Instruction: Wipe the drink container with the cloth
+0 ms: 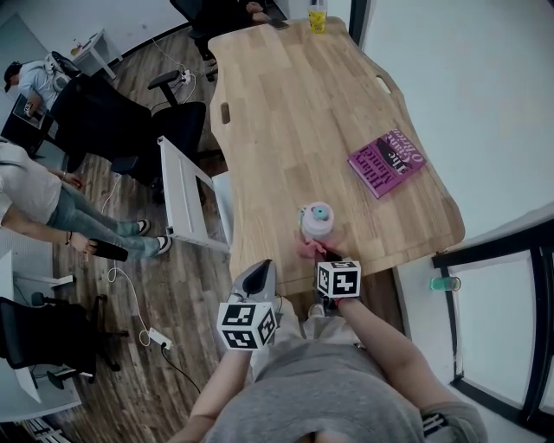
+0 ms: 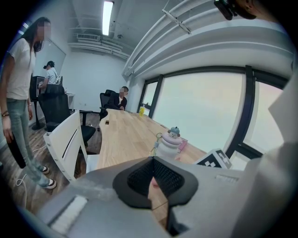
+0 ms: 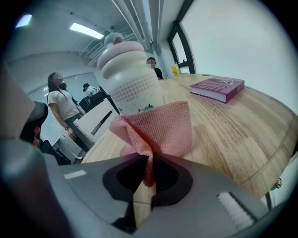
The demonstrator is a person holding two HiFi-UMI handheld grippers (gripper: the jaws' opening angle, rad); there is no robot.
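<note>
The right gripper (image 3: pixel 148 162) is clamping its jaws on the pink cloth (image 3: pixel 163 128), which is fanning out just ahead of them and apparently touching the drink container (image 3: pixel 130 79) on the bench (image 3: pixel 233 125), while the left gripper (image 2: pixel 152 179) is hovering with jaws together.

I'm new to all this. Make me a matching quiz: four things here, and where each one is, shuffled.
1 pink cloth
2 drink bottle
3 magenta book
4 yellow cup

A at the far end of the table
B pinched in the right gripper
C standing near the table's near edge
D lying flat by the table's right edge

Pairs: 1-B, 2-C, 3-D, 4-A
</note>
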